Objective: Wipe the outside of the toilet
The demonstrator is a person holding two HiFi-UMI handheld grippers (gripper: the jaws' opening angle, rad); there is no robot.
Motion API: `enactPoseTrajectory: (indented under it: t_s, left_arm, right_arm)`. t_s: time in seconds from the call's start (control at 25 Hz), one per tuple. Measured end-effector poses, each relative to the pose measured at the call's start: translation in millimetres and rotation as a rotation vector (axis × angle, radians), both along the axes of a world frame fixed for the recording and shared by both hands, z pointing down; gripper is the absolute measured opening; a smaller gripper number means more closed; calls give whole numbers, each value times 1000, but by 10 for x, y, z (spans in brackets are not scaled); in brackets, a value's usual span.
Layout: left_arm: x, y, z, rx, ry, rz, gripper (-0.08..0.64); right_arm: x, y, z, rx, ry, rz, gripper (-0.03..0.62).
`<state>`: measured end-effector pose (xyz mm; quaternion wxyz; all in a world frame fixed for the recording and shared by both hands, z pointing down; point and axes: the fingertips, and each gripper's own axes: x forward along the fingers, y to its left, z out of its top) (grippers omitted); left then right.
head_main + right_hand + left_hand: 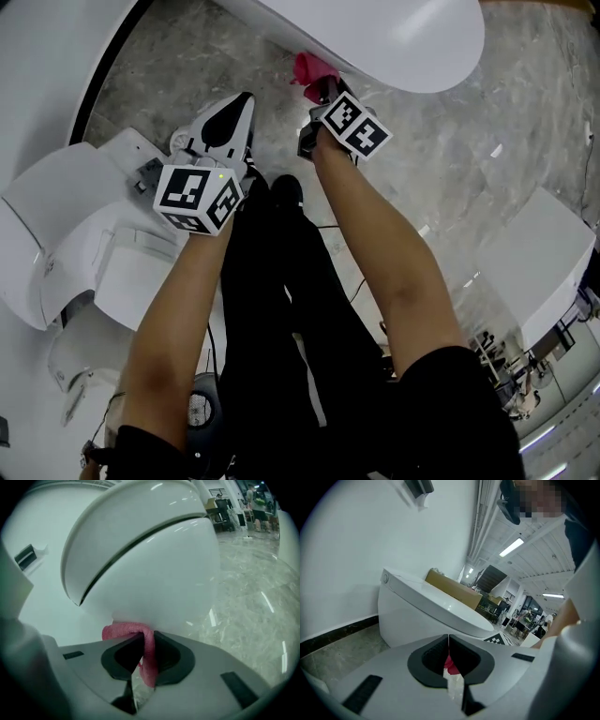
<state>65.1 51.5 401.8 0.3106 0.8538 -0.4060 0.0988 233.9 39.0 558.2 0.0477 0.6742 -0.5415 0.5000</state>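
Observation:
The white toilet [394,37] fills the top of the head view, its lid down. A pink cloth [309,70] is bunched against the bowl's lower front. My right gripper [324,89] is shut on it. In the right gripper view the cloth [124,631] folds between the jaws and presses on the toilet [154,559]. My left gripper [244,101] hangs to the left, short of the bowl. Its jaws meet with nothing between them in the left gripper view [448,641], where the toilet [417,616] stands ahead.
Grey marble floor [469,141] surrounds the toilet. Other white fixtures [56,244] crowd the left and a white block [553,262] stands at the right. The person's black-trousered legs [281,309] are below. A cardboard box [454,590] lies behind the toilet by the white wall [342,550].

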Motion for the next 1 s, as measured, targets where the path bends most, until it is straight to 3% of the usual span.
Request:
enactPoseTrajectory:
  t_s: [0.12,0.36,0.52,0.64,0.8,1.0]
  left_arm:
    - [177,120,4,-12,14,10,18]
    - [348,281,-35,-34,29,30,18]
    - [171,183,-112,-47,29,-10,18]
    - [-22,13,-282,-40,34,-53,18]
    - [-411,-338,-533,-10,43,-112,18]
    - [-1205,-790,-632,16,21,-223,18]
  right_arm:
    - [315,149,-25,-8,50,-9,77]
    - [1167,487,-160,-39,140,129,76]
    - [1214,642,-407,-59,183,47,76]
    - [803,642,-661,-48,167,-122,75]
    - [-165,258,-1176,67,84,-343,75]
    - [-1372,-471,-1436,166,-20,-449,75]
